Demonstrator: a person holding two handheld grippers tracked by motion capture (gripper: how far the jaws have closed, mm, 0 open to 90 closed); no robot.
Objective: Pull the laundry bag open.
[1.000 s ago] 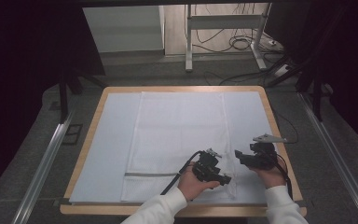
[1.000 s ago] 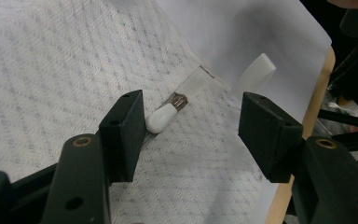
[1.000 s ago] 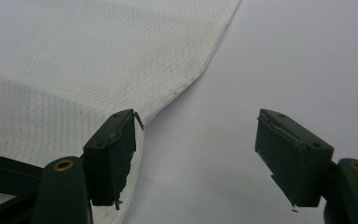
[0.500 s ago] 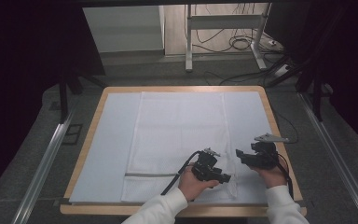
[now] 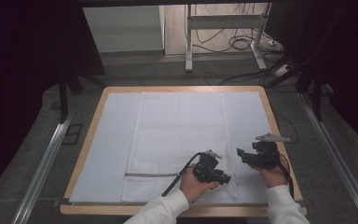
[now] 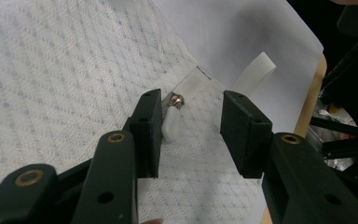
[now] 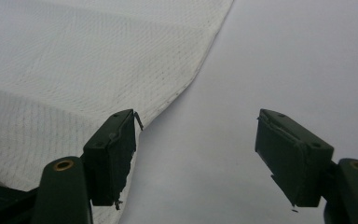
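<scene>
Item: white woven cloth [image 5: 182, 144], lying flat on a pale sheet [image 5: 112, 140] over a wooden table [image 5: 272, 119]. It is running from the far edge to the near edge, a grey stripe [image 5: 151, 175] crossing it low on the left.

Left gripper [image 5: 213, 173]: hovering over the cloth's near right corner. Its jaws are standing open around a small white tab [image 6: 171, 125] with a metal bit [image 6: 178, 100] at its top; one jaw looks to be just beside the tab, the other well apart from it. It is gripping nothing.

Right gripper [image 5: 249, 156]: sitting just off the cloth's right edge [image 7: 200, 70], over bare sheet. Its jaws are spread wide, one over the hem and one over the sheet, with nothing between them.

Also noted: a white ribbed strip [image 6: 254, 74] lying on the sheet beyond the corner.

Risks, as judged:
- The left jaws are probably closing too high if they shut now, catching the tab alone or pinching air; the corner would then be staying down.
- A low closing is likely taking the sheet along with the cloth, dragging both.
- The right gripper is sitting mostly off the cloth, so a straight closing may be missing the edge.
- Uneven lifting between the two hands is likely wrinkling or skewing the cloth.
</scene>
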